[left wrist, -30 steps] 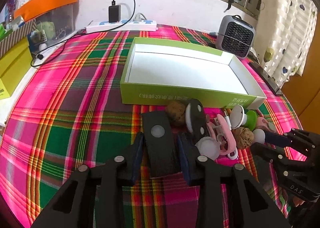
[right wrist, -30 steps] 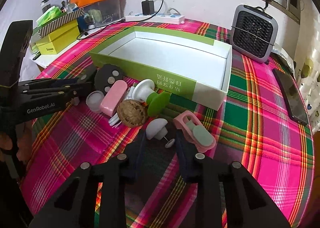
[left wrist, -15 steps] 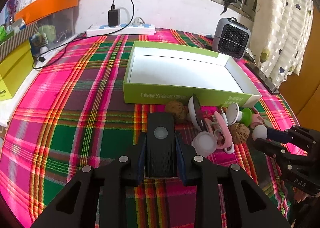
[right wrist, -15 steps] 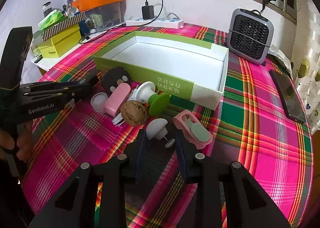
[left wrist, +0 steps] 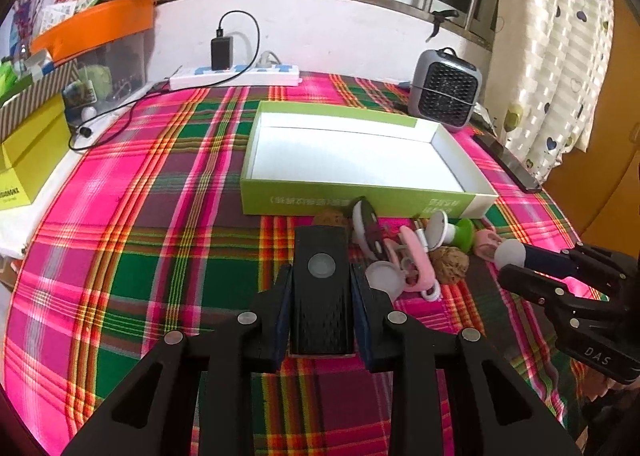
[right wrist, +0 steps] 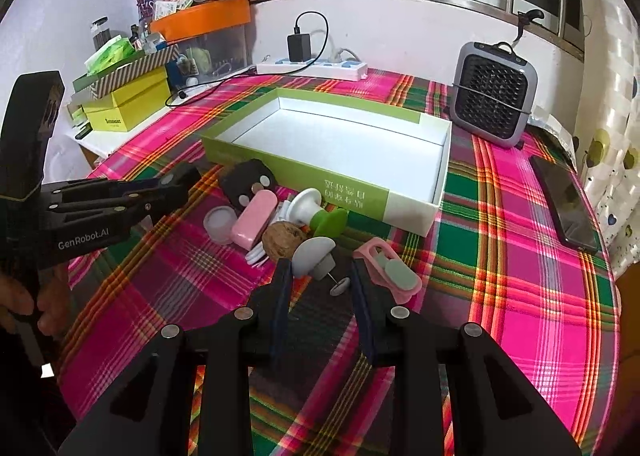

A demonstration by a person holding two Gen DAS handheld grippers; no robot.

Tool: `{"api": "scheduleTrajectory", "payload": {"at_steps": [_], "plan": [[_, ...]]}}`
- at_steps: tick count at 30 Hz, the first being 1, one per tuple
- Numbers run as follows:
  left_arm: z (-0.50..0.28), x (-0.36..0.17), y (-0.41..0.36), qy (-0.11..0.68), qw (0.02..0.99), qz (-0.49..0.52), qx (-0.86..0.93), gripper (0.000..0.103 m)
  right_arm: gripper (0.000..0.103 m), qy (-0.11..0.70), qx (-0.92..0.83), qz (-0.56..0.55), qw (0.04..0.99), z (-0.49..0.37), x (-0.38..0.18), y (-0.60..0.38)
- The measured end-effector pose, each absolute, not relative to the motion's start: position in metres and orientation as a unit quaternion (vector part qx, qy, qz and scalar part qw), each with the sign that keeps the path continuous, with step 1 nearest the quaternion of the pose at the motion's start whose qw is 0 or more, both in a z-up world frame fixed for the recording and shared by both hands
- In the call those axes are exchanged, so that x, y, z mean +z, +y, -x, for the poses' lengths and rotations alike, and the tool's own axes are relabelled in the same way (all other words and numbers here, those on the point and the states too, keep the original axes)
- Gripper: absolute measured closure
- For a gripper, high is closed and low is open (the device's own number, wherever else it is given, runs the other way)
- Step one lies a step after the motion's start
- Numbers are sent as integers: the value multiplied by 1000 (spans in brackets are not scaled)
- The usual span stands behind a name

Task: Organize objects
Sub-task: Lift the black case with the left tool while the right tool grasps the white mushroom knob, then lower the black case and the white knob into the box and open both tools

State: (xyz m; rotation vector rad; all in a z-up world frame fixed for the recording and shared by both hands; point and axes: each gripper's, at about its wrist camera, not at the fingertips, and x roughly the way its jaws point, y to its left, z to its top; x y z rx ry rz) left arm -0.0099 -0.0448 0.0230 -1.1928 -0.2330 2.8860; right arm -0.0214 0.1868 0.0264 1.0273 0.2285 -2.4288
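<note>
My left gripper (left wrist: 321, 276) is shut on a black rectangular device (left wrist: 321, 288) with a round grey button, held above the plaid cloth in front of the green-walled empty box (left wrist: 360, 200). The left gripper also shows in the right wrist view (right wrist: 188, 180). My right gripper (right wrist: 318, 270) is open low over the cloth, with a grey mushroom-shaped piece (right wrist: 312, 254) between its fingers. Beside it lie a walnut (right wrist: 282, 242), a pink case (right wrist: 254, 226), a green-and-white piece (right wrist: 320, 214), a pink-and-grey clip (right wrist: 390, 270) and a black round item (right wrist: 250, 184).
A grey mini fan (right wrist: 494, 94) stands behind the box (right wrist: 440, 144). A dark phone (right wrist: 564, 202) lies at the right edge. A power strip with charger (left wrist: 236, 72), yellow box (right wrist: 128, 106) and orange-lidded bin (right wrist: 204, 26) line the back and left.
My left gripper closed on the black device and lifted it up and back from the pile. The right gripper moved slightly forward around the grey mushroom piece.
</note>
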Motion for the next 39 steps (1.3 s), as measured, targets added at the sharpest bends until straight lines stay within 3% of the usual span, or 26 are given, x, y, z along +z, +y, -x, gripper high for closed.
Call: {"api": "scheduleTrajectory", "payload": {"at_steps": [17, 39], "plan": [[30, 38, -27, -53, 36, 366, 928, 78, 73, 93, -894, -359, 250, 35, 39, 175], [103, 48, -21, -32, 59, 367, 928, 78, 72, 101, -893, -364, 246, 117, 48, 163]]}}
